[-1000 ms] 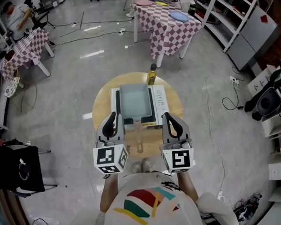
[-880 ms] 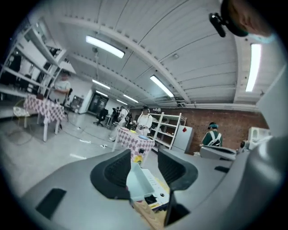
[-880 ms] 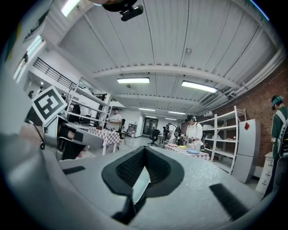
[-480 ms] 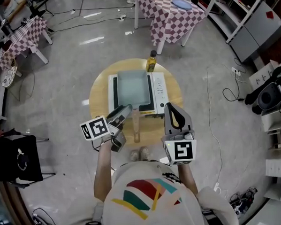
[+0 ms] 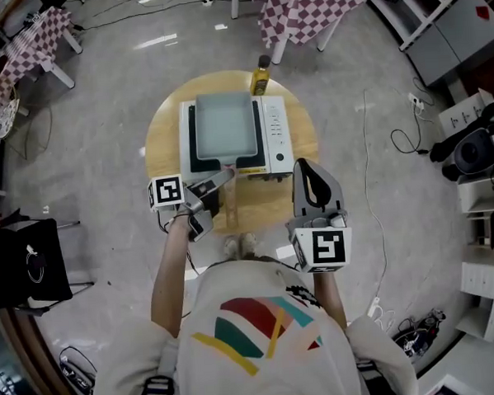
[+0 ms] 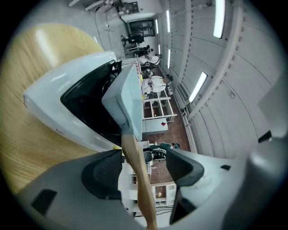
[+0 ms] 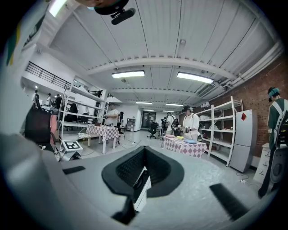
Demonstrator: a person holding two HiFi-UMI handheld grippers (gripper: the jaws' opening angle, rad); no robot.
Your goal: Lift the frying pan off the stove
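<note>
A square pale-blue frying pan (image 5: 223, 123) sits on the white stove (image 5: 277, 133) on a round wooden table (image 5: 160, 143). Its wooden handle (image 6: 135, 166) points back toward me. My left gripper (image 5: 217, 179) is rolled onto its side at the stove's near edge. In the left gripper view, the left gripper (image 6: 144, 164) has its jaws opening, with the handle between them; it lies close to one pad and apart from the other. The pan (image 6: 128, 94) and stove (image 6: 58, 108) fill that view ahead. My right gripper (image 5: 310, 168) stands upright right of the handle, shut and empty (image 7: 144, 168).
An oil bottle (image 5: 259, 76) stands at the table's far edge behind the stove. A checkered table (image 5: 303, 4) is farther back, shelving (image 5: 436, 17) at the right, a black chair (image 5: 28, 270) at the left. Cables (image 5: 374, 186) cross the floor.
My left gripper has rolled sideways, moved forward to the pan handle and opened its jaws around it. The right gripper stays shut and has shifted slightly right.
</note>
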